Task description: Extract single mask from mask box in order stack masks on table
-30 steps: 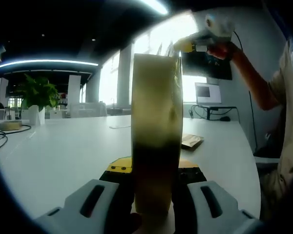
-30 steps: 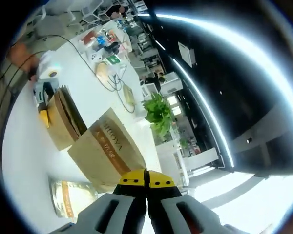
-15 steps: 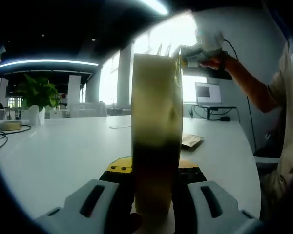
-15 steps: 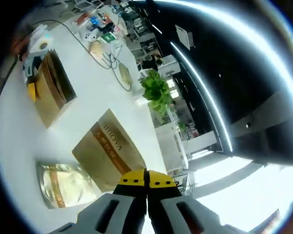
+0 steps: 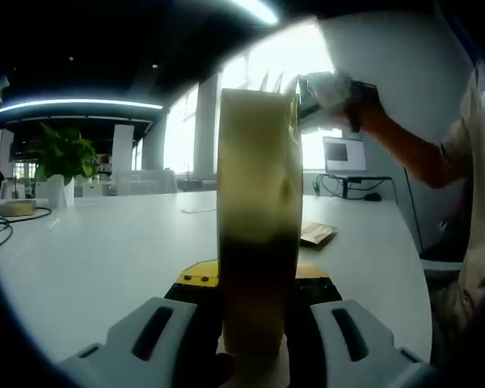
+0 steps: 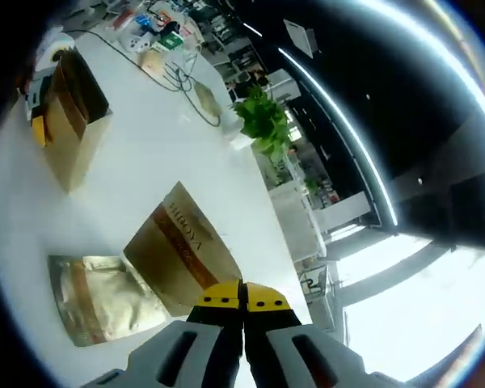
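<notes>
Left gripper (image 5: 255,279) has its jaws spread to the width of the box (image 5: 259,218) and clamps it low down; the box stands upright on the white table (image 5: 105,259), tall and gold-yellow, dead centre of the left gripper view. Thin edges poke up at its top near 12 o'clock, but what is inside cannot be told from here. In the right gripper view the same box (image 6: 69,129) sits at 10 o'clock, its top open and dark, contents unclear, with the left gripper (image 6: 36,101) just beside it on the far side. Right gripper (image 6: 242,297) has its yellow tips pressed together on a corner of the mask (image 6: 182,250), a flat brown packet with lettering that hangs above the table out from the tips toward 10 o'clock. A second, gold packet (image 6: 97,295) lies flat on the table at 8 o'clock, well apart from the box; the left gripper view shows it (image 5: 315,234) just right of the box on the table. Right gripper (image 5: 327,89) is in a hand at 1 o'clock of the left gripper view, near the box top. A plant (image 6: 263,121) stands at the table's far edge at 12 o'clock, seen also at 9 o'clock (image 5: 61,153). Clutter (image 6: 158,36) and a cable (image 6: 178,77) sit at the far end.
</notes>
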`<state>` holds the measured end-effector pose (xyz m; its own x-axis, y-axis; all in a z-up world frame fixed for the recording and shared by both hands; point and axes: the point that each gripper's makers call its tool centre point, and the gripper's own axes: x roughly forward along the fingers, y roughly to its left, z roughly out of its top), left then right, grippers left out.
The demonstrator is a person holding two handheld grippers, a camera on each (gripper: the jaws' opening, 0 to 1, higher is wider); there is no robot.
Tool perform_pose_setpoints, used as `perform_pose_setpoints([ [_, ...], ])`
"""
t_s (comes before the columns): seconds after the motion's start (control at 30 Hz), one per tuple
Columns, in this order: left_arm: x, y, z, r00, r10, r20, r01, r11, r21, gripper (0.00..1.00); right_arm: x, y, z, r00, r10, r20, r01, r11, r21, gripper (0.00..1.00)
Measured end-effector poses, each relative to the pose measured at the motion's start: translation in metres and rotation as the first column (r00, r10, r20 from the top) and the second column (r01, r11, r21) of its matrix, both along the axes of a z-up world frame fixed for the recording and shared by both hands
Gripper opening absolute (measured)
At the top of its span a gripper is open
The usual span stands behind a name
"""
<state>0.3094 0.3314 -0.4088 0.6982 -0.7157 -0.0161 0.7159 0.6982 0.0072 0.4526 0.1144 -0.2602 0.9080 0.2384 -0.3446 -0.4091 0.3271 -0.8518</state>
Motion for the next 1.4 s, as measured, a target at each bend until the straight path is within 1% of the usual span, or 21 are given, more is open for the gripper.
perform_pose_setpoints([
  [0.1, 0.000, 0.000, 0.000, 1.000, 0.000, 0.000, 0.000, 1.000, 0.000, 0.19, 0.009, -0.005, -0.005, 1.000, -0.021, -0.005, 0.021, 1.000, -0.006, 0.00],
  [0.13, 0.000, 0.000, 0.000, 1.000, 0.000, 0.000, 0.000, 1.000, 0.000, 0.19, 0.009, -0.006, -0.006, 1.000, -0.028, -0.008, 0.027, 1.000, -0.010, 0.00],
  [0.23, 0.000, 0.000, 0.000, 1.000, 0.000, 0.000, 0.000, 1.000, 0.000, 0.19, 0.019, -0.007, -0.010, 0.999, -0.042, -0.022, 0.042, 0.999, -0.004, 0.00],
  [0.33, 0.000, 0.000, 0.000, 1.000, 0.000, 0.000, 0.000, 1.000, 0.000, 0.19, 0.029, -0.011, -0.011, 0.998, -0.062, -0.020, 0.062, 0.998, 0.002, 0.00],
  [0.43, 0.000, 0.000, 0.000, 1.000, -0.001, -0.001, 0.001, 1.000, -0.001, 0.19, 0.031, -0.010, -0.013, 0.997, -0.073, -0.031, 0.074, 0.997, 0.017, 0.00],
  [0.67, 0.000, 0.000, 0.000, 1.000, -0.001, -0.001, 0.001, 1.000, -0.001, 0.19, 0.040, -0.012, -0.025, 0.995, -0.094, -0.045, 0.094, 0.995, 0.012, 0.00],
  [0.73, 0.000, 0.000, 0.000, 1.000, -0.002, -0.001, 0.002, 1.000, -0.001, 0.19, 0.038, -0.015, -0.029, 0.994, -0.102, -0.041, 0.102, 0.995, -0.003, 0.00],
  [0.97, 0.000, -0.001, 0.000, 1.000, -0.002, -0.001, 0.002, 1.000, -0.001, 0.19, 0.032, -0.018, -0.032, 0.993, -0.110, -0.050, 0.110, 0.994, -0.008, 0.00],
  [1.13, 0.001, -0.001, 0.000, 1.000, -0.001, -0.001, 0.001, 1.000, -0.001, 0.19, 0.021, -0.023, -0.035, 0.992, -0.115, -0.050, 0.114, 0.993, -0.020, 0.00],
  [1.2, 0.001, -0.001, 0.000, 1.000, -0.001, -0.001, 0.001, 1.000, -0.001, 0.19, 0.013, -0.024, -0.036, 0.992, -0.113, -0.049, 0.112, 0.993, -0.023, 0.00],
  [1.3, 0.001, 0.000, 0.000, 1.000, -0.001, -0.001, 0.001, 1.000, -0.001, 0.19, 0.007, -0.021, -0.041, 0.993, -0.099, -0.062, 0.097, 0.995, -0.026, 0.00],
  [1.4, 0.001, 0.000, 0.000, 1.000, 0.000, -0.001, 0.000, 1.000, -0.001, 0.19, -0.001, -0.017, -0.041, 0.994, -0.088, -0.061, 0.086, 0.996, -0.026, 0.00],
])
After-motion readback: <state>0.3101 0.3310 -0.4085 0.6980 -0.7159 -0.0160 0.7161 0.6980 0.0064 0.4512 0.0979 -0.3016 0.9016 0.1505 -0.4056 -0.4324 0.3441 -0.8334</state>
